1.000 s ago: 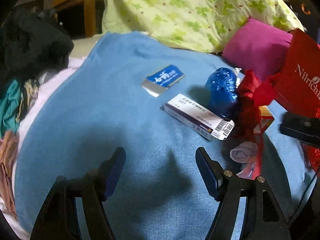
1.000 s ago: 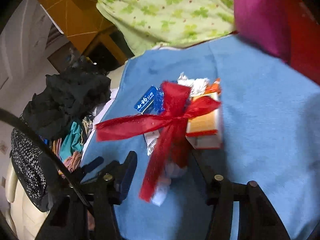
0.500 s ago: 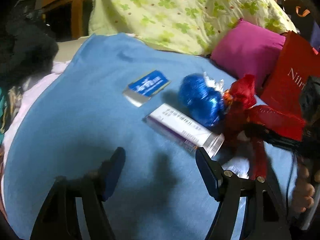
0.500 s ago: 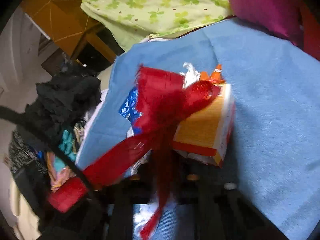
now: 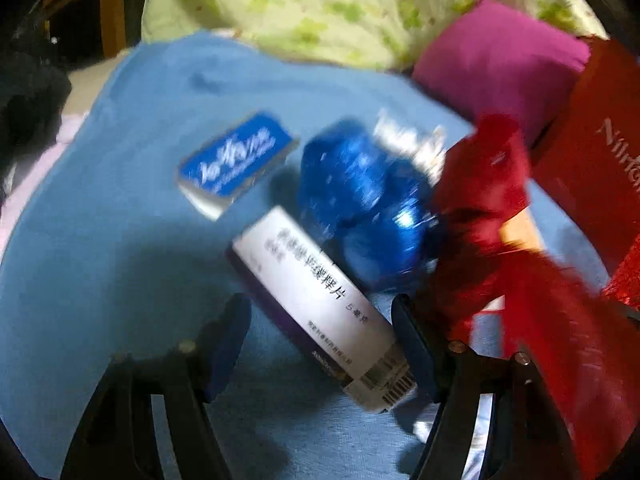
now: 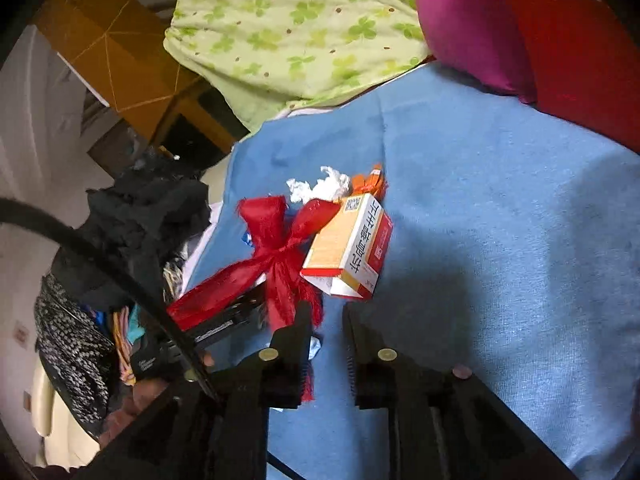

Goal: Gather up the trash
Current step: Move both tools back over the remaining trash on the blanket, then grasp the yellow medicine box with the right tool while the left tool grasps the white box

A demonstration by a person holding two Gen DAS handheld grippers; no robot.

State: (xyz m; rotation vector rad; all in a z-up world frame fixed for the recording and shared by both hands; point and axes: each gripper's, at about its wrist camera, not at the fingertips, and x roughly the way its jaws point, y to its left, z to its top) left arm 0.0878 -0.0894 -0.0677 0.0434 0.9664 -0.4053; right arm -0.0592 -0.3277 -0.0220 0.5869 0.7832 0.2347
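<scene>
Trash lies on a blue blanket. In the left wrist view a white and purple medicine box lies between the open fingers of my left gripper. Beyond it are a blue foil ball and a blue packet. A red ribbon bow is at the right. In the right wrist view my right gripper is nearly closed on the tail of the red ribbon bow, which hangs lifted. An orange and white box and crumpled white paper lie just behind.
A green clover-print pillow and a magenta cushion lie at the back. A red paper bag stands at the right. Dark clothes pile up off the blanket's left edge.
My left gripper has moved forward, so the white box now lies between its fingers. My right gripper has closed on the ribbon and pulled back with it.
</scene>
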